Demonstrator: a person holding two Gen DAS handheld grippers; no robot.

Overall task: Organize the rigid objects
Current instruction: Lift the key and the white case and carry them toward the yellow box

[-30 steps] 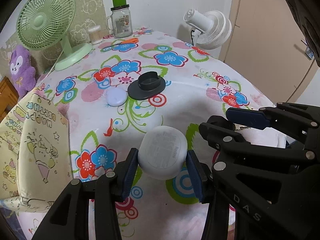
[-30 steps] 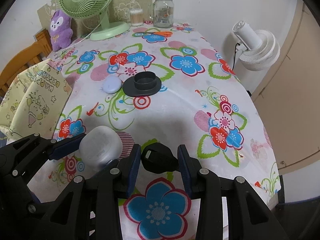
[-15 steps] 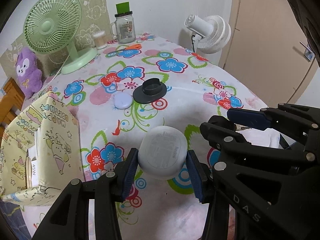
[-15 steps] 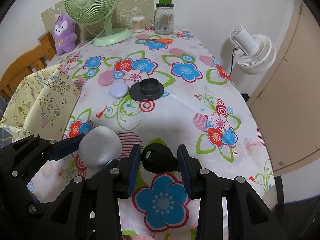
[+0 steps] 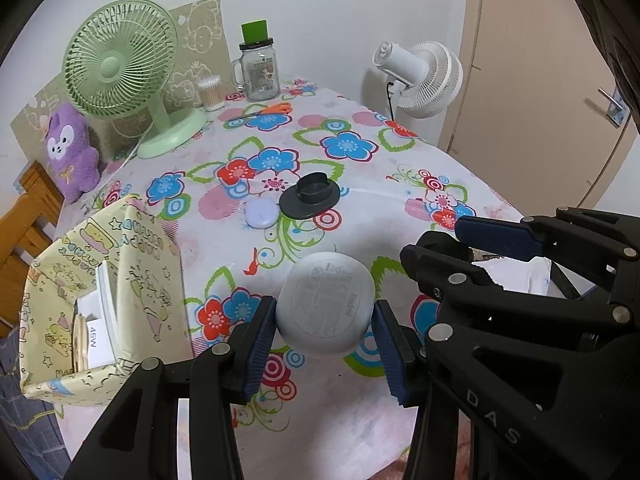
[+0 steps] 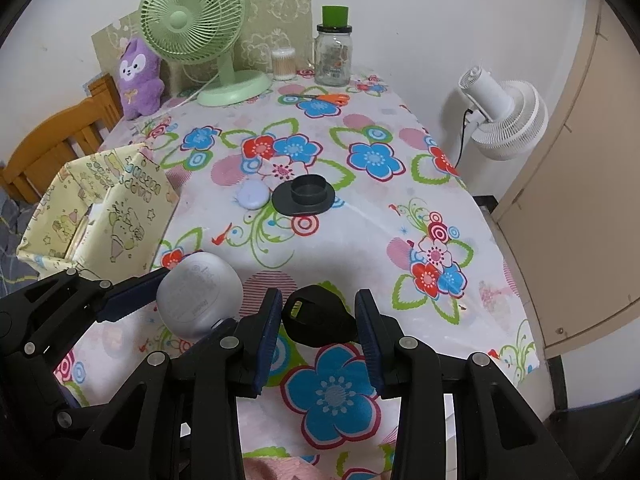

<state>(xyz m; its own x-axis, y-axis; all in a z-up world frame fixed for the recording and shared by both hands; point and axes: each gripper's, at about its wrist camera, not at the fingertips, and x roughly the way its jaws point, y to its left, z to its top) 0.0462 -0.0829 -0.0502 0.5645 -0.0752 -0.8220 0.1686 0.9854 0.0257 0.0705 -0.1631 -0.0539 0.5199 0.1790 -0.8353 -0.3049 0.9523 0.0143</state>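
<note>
Clamping white case (image 5: 326, 304), black piece (image 6: 318, 316) half-hidden

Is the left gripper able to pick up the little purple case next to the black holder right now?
Probably not yet. The left gripper is already shut on the white case, so its fingers are full. The table between it and the purple case looks free, so only the load stops it.
</note>
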